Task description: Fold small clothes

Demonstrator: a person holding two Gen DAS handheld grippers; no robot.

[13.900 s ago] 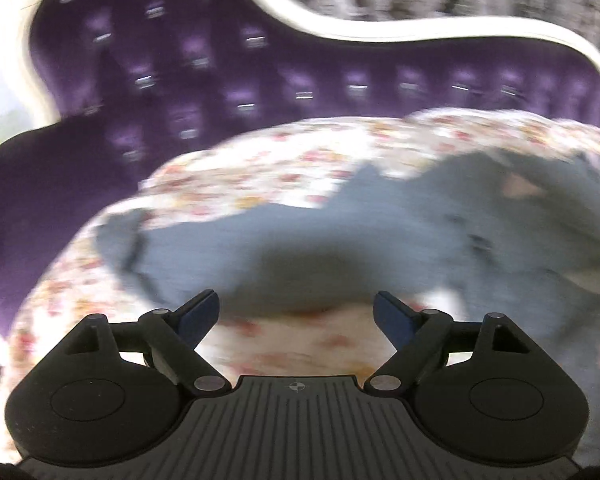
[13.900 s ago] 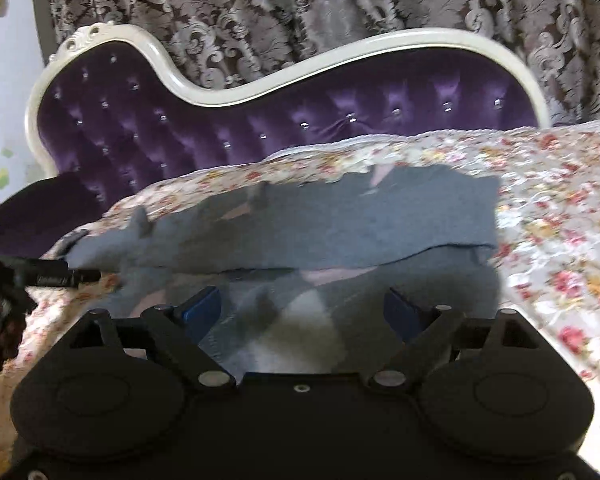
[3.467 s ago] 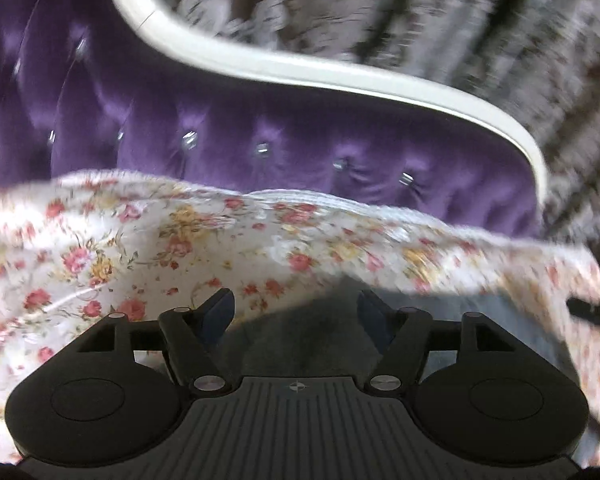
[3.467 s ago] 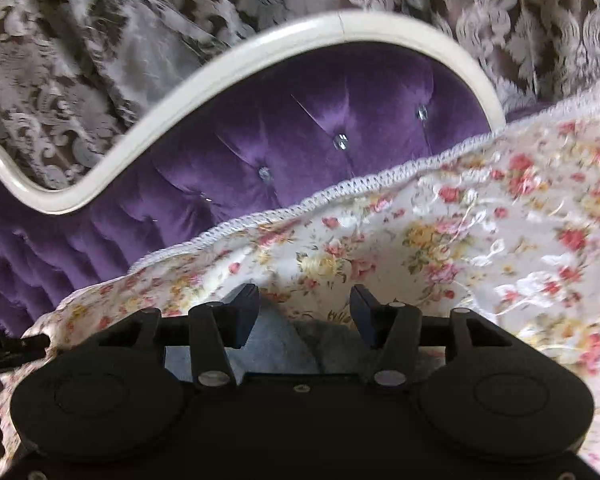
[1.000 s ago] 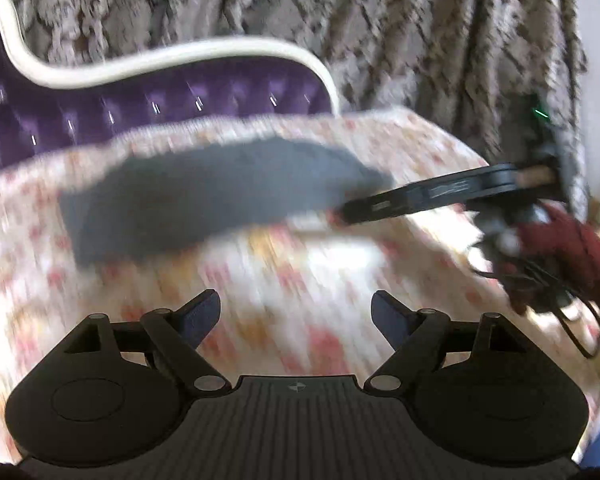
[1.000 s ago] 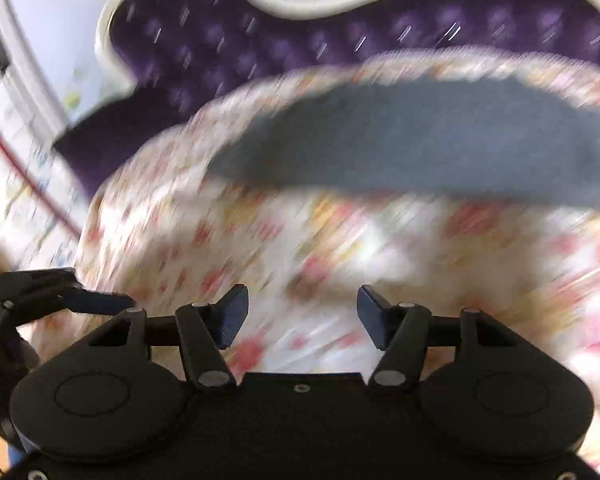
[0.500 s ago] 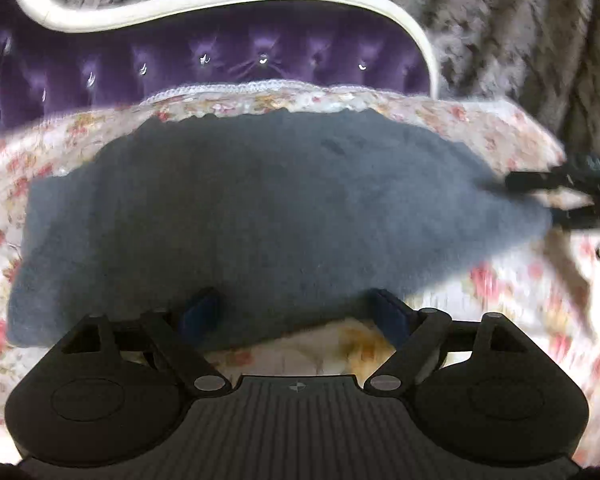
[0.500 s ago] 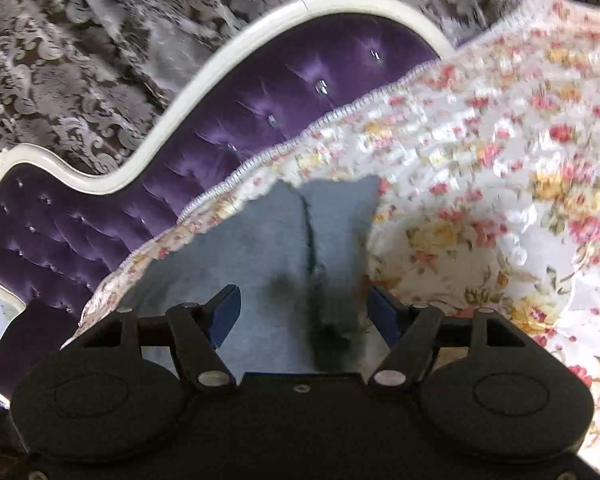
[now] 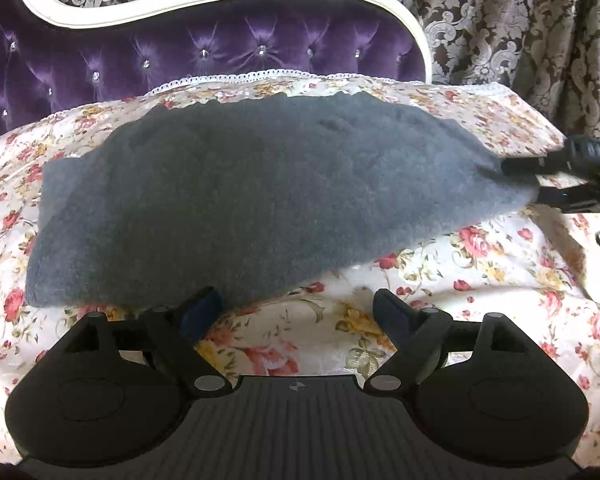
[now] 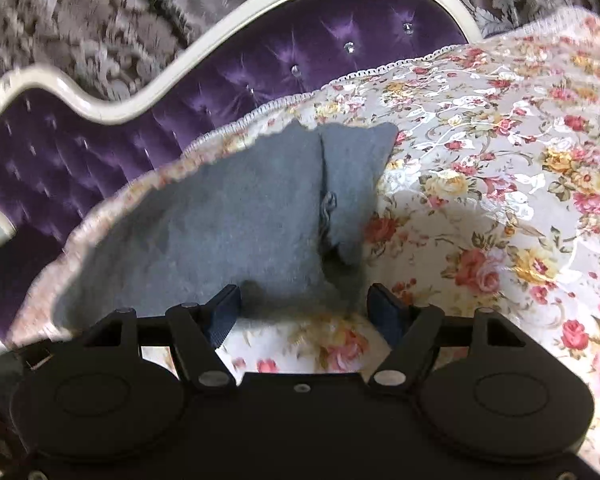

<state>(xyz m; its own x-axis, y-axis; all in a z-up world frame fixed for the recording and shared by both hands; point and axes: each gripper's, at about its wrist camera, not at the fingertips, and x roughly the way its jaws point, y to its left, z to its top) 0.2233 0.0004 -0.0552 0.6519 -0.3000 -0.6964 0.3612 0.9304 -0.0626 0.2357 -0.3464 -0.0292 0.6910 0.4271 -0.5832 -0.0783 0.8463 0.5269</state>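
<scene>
A grey knitted garment (image 9: 260, 200) lies folded into a long band on the floral cover (image 9: 500, 280). My left gripper (image 9: 296, 312) is open at its near long edge, with the left finger (image 9: 200, 312) touching the cloth. The garment also shows in the right wrist view (image 10: 240, 216), seen from its right end. My right gripper (image 10: 304, 308) is open, with the garment's near end between its fingers. The right gripper's fingertips (image 9: 540, 182) also show in the left wrist view, at the garment's right end.
A purple tufted sofa back (image 9: 180, 52) with a white curved frame (image 9: 220, 4) rises behind the cover. A patterned brown curtain (image 9: 520, 20) hangs behind it. The floral cover (image 10: 500, 200) spreads to the right of the garment.
Both grippers swung back to the garment within the last second. In the last half second they have closed in a little on its near edge and right end.
</scene>
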